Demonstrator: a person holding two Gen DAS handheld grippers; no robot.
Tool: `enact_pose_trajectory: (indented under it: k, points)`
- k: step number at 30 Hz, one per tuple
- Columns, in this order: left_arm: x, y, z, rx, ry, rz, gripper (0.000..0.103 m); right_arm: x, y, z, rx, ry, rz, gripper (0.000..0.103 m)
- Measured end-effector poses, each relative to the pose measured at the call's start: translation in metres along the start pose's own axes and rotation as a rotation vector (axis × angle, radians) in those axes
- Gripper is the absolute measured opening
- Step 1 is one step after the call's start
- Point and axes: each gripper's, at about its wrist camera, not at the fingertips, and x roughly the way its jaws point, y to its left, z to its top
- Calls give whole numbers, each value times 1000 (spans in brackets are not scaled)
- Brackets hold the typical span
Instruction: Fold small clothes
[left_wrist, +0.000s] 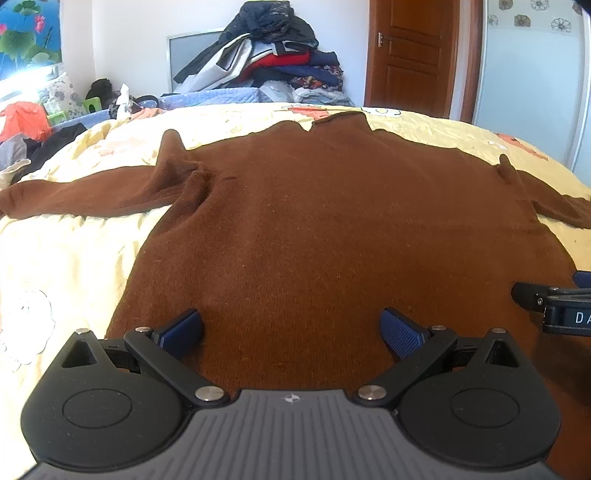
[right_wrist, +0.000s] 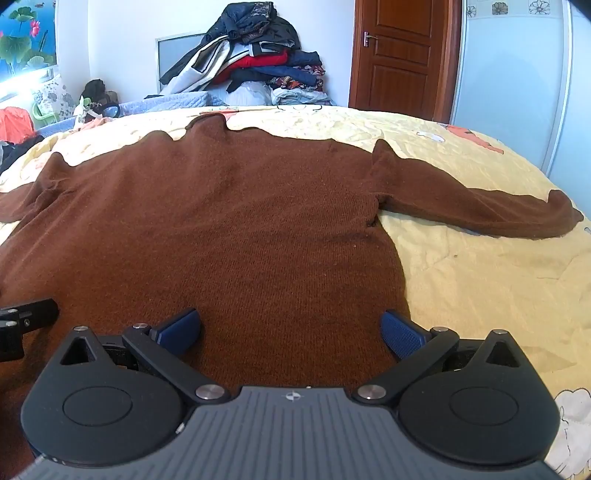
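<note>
A brown knitted sweater (left_wrist: 314, 221) lies flat on the bed, neck at the far side, both sleeves spread outward. My left gripper (left_wrist: 291, 332) hovers open over its near hem, left of centre, blue pads wide apart with only fabric below them. The left sleeve (left_wrist: 81, 195) stretches off to the left. In the right wrist view the same sweater (right_wrist: 229, 229) fills the middle, and my right gripper (right_wrist: 291, 332) stands open over the hem's right part, near the side edge. The right sleeve (right_wrist: 491, 210) reaches right. Each gripper's tip shows at the other view's edge (left_wrist: 554, 306).
The bed carries a pale yellow quilt (right_wrist: 480, 288) with cartoon prints. A tall heap of clothes (left_wrist: 273, 55) sits beyond the far side against the wall. A wooden door (left_wrist: 410, 55) and a wardrobe (right_wrist: 517, 74) stand at the right. Clutter lies at the far left (left_wrist: 26, 122).
</note>
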Motion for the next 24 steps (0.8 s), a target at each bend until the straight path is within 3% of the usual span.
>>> enact_pose_trajectory:
  k: [24]
  points:
    - [-1, -1, 3, -7, 37, 5, 103, -4, -2, -1, -1, -1, 0, 103]
